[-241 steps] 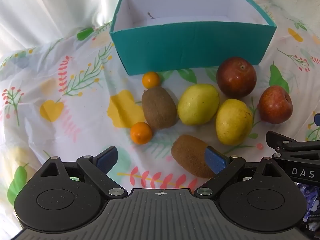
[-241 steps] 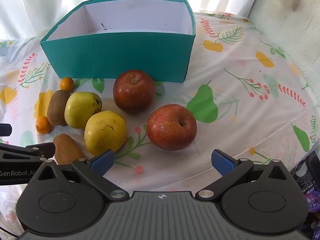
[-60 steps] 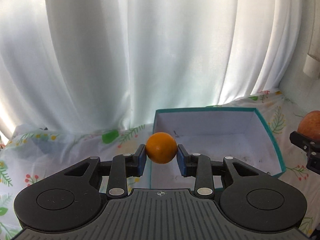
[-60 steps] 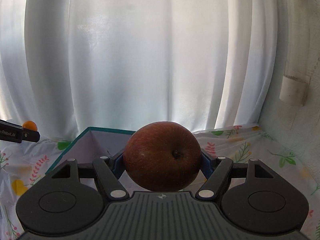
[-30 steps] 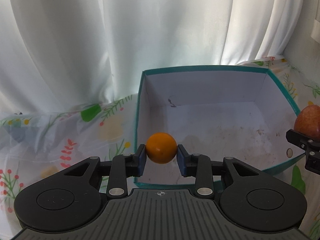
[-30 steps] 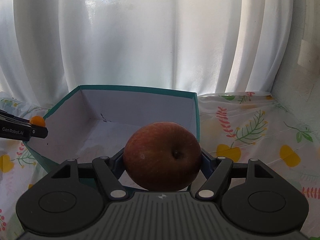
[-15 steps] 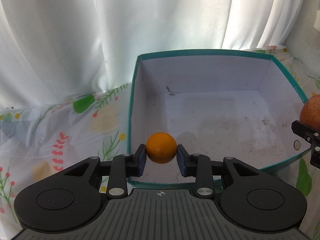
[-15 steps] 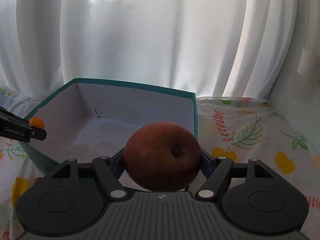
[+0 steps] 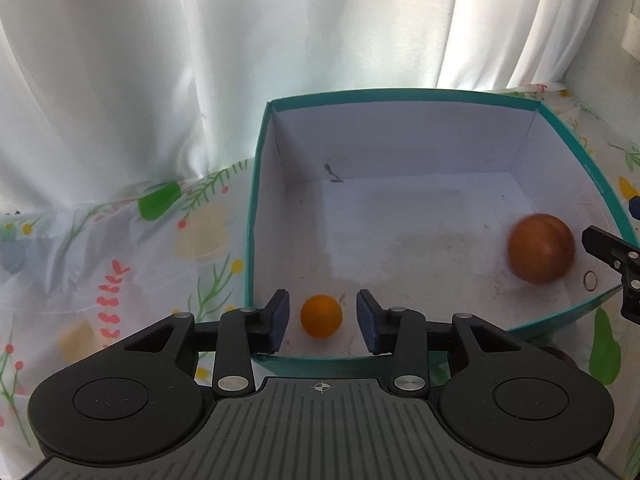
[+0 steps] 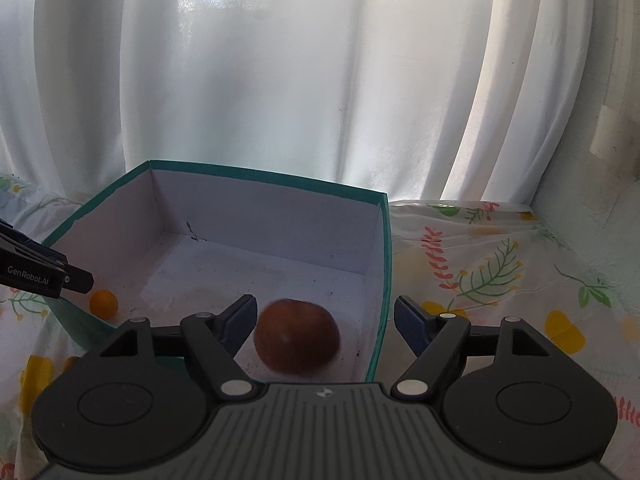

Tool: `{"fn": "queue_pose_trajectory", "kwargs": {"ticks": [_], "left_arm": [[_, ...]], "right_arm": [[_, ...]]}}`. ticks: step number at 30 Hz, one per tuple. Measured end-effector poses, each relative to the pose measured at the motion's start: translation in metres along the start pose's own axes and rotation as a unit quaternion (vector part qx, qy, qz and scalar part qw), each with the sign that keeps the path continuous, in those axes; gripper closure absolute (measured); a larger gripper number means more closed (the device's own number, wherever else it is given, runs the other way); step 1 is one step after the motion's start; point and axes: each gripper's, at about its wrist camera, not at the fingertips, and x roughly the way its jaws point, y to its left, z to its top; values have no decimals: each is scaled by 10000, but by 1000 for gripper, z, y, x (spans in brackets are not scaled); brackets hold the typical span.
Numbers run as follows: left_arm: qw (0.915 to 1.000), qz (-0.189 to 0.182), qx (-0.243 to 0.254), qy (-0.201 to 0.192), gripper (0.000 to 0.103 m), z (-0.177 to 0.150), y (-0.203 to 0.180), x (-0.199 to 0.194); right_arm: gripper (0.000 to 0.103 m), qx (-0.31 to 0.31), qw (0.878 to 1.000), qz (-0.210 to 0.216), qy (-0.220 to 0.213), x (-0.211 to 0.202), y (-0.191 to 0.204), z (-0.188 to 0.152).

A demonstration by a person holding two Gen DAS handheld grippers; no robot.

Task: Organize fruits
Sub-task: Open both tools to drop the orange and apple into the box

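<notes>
White curtains (image 10: 280, 80) hang behind a table under a flower-printed cloth (image 9: 120, 248). On it stands the teal box (image 9: 256, 208), white inside, with both fruits down on its floor. The red apple (image 10: 297, 334) — blurred in both views — sits near the box's right wall, toward the front right corner. The small orange (image 9: 321, 316) rests close to the front left corner. The right gripper (image 10: 325, 320) hangs over that right side with its blue pads spread wide, touching nothing. The left gripper (image 9: 322, 320) is parted more narrowly — its pads stand clear on either side of the orange.
</notes>
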Motion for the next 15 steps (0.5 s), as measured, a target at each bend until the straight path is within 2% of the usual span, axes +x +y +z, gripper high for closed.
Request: {"fn": "queue_pose_trajectory", "kwargs": {"ticks": [2, 4, 5, 7, 9, 15], "left_arm": [[10000, -76, -11, -56, 49, -1, -2, -5], [9998, 44, 49, -206, 38, -2, -4, -15], [9995, 42, 80, -294, 36, -2, -4, -20], [9992, -17, 96, -394, 34, -3, -5, -29], [9987, 24, 99, -496, 26, -5, -6, -38], [9979, 33, 28, -643, 20, -18, -3, -60]], "right_arm": [[18, 47, 9999, -23, -95, -7, -1, 2], [12, 105, 9997, -63, -194, -15, -4, 2], [6, 160, 9996, -71, -229, -19, -5, 2], [1, 315, 9992, -32, -261, -28, -9, 0], [0, 487, 9985, 71, -249, -36, -12, -4], [0, 717, 9967, 187, -331, -65, -15, -17]]}}
